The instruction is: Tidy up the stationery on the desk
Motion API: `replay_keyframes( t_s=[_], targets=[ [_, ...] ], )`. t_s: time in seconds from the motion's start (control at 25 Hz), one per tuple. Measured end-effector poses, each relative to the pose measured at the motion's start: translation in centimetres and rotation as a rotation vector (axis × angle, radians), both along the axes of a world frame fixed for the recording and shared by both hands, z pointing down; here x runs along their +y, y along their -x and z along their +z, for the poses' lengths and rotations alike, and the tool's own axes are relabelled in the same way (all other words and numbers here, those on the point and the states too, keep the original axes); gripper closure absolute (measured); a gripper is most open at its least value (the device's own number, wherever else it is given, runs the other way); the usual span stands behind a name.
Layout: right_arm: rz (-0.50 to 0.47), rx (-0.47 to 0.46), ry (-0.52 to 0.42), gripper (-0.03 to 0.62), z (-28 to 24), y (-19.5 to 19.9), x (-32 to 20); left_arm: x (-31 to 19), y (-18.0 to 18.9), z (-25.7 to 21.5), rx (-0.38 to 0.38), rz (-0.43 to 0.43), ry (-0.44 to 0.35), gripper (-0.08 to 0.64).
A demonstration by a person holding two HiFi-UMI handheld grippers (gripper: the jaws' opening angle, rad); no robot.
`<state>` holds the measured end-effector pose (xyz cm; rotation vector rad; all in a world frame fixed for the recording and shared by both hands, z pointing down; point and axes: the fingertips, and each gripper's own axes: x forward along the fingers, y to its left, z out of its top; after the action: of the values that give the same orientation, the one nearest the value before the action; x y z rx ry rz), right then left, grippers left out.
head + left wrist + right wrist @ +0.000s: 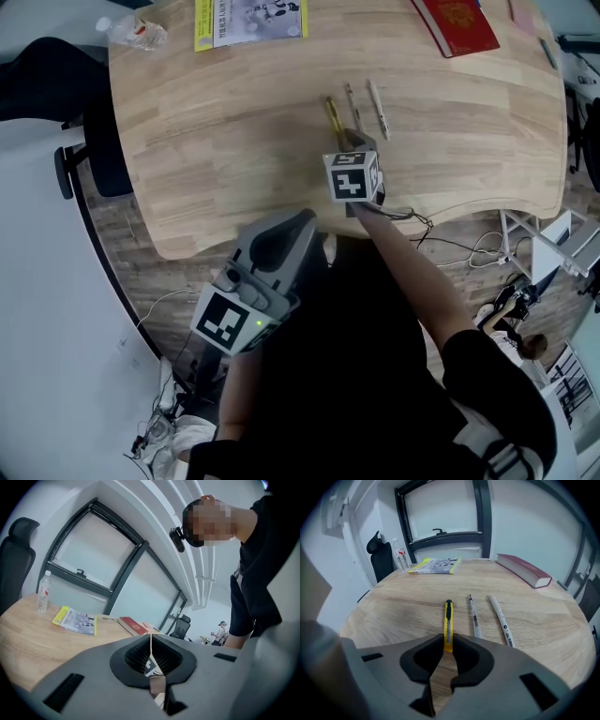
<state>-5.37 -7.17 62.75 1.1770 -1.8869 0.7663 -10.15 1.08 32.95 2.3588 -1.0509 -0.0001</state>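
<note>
Hiding the near end of the yellow cutter [448, 616] between the jaw tips of the right gripper [448, 642]. In the head view, covering those jaws completely with the marker cube [353, 175]. Far ahead of this gripper, running out past the top edge: the red book [459, 23] and the yellow booklet [248, 21]. Just right of the cutter, carrying print too small for reading: the thin pen [474, 616] and the white pen [501, 618].

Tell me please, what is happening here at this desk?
A person works at a wooden desk with a hand-held gripper in each hand. The right hand-held gripper has its jaws closed on the near end of a yellow utility knife, which lies flat on the desk beside two pens. The left hand-held gripper is shut and empty, held off the desk's near edge. A red book, a yellow booklet and a bottle sit at the far side.
</note>
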Motion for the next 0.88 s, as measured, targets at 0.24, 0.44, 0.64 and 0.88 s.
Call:
replay_keyframes(
  t_s=[0.24, 0.44, 0.64, 0.88],
  targets=[
    [-0.015, -0.005, 0.001, 0.504, 0.2, 0.2, 0.0, 0.1, 0.0, 0.0, -0.021, 0.012, 0.005, 0.525],
    [-0.034, -0.02, -0.023, 0.485, -0.5, 0.2, 0.1, 0.5, -0.3, 0.0, -0.032, -0.001, 0.013, 0.525],
    [-0.049, -0.048, -0.041, 0.486, -1.7, -0.3, 0.2, 0.6, -1.5, -0.9, -0.011, 0.012, -0.032, 0.525],
    [-0.076, -0.063, -0.07, 0.515, -3.1, -2.6, 0.5, 0.9, -3.4, -1.1, -0.026, 0.034, -0.042, 0.525]
  ],
)
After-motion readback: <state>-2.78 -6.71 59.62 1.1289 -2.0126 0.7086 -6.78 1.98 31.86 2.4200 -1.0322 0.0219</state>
